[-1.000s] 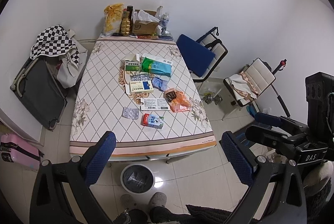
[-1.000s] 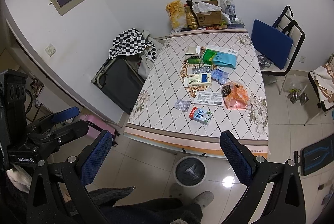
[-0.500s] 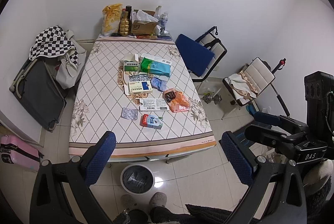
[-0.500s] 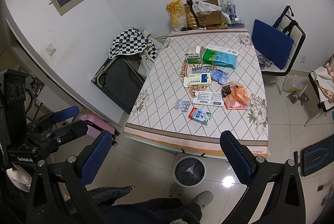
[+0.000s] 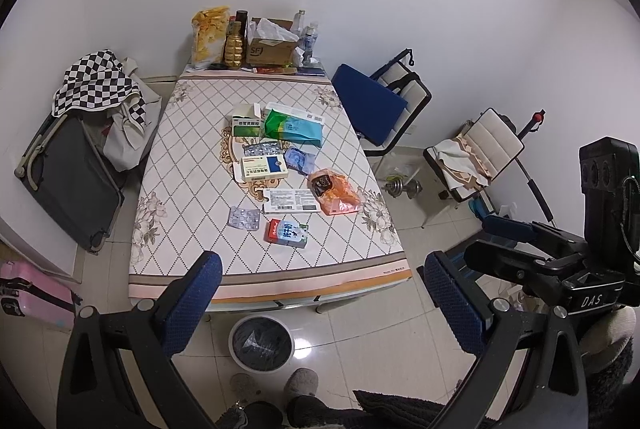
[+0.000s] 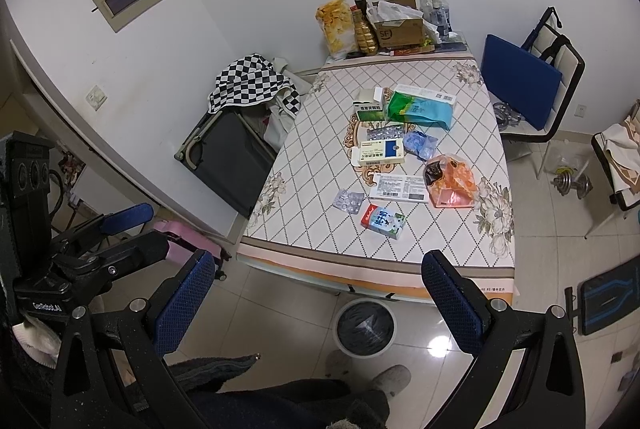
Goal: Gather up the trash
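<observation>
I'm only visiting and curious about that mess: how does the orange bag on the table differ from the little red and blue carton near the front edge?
The orange bag is soft, crumpled and see-through; the carton is a stiff, opaque box with straight edges. The bag spreads wider, while the carton is smaller and compact. The bag lies toward the table's right side; the carton lies closer to the front edge, above the bin. Both lie loose on the table, and neither gripper touches them.
</observation>
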`<state>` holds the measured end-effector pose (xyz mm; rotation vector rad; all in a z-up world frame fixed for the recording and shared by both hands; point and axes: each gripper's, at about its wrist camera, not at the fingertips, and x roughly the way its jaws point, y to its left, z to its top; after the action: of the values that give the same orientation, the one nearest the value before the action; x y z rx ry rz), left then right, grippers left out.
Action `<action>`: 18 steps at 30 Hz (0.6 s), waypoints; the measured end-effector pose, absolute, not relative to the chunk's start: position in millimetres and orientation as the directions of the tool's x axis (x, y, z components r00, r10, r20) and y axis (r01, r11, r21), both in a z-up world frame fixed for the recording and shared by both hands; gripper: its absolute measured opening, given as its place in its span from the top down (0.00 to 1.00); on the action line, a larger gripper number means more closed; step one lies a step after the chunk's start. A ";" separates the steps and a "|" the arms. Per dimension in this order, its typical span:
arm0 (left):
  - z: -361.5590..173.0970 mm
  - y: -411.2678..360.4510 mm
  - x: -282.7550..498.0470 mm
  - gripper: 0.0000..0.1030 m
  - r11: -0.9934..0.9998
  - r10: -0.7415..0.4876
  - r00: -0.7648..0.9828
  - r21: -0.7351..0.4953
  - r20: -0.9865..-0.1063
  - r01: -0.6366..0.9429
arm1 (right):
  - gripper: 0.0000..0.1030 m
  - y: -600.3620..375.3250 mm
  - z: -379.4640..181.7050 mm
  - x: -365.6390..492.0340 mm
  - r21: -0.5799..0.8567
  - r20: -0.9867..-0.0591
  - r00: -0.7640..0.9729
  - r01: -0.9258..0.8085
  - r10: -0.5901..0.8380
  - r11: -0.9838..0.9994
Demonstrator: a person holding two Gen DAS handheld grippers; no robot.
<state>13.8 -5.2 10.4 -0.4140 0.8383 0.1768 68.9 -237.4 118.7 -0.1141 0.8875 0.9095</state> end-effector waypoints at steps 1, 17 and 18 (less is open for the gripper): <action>11.0 -5.2 14.8 0.00 0.906 -0.011 0.660 -0.287 -0.751 -0.311 | 0.00 -238.8 119.0 69.6 0.266 -0.710 0.297 -0.726 0.638 0.634; 4.5 -13.1 20.4 0.00 0.909 -0.022 0.662 -0.290 -0.749 -0.298 | 0.00 -239.7 118.2 72.8 0.273 -0.709 0.297 -0.722 0.640 0.636; 4.3 -13.2 21.4 0.00 0.910 -0.024 0.662 -0.291 -0.749 -0.296 | 0.00 -242.2 117.2 75.6 0.277 -0.708 0.297 -0.718 0.641 0.638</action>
<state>21.4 -13.2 4.3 -0.4120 0.8388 0.1586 75.6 -242.2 117.2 -0.0989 0.8906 0.9058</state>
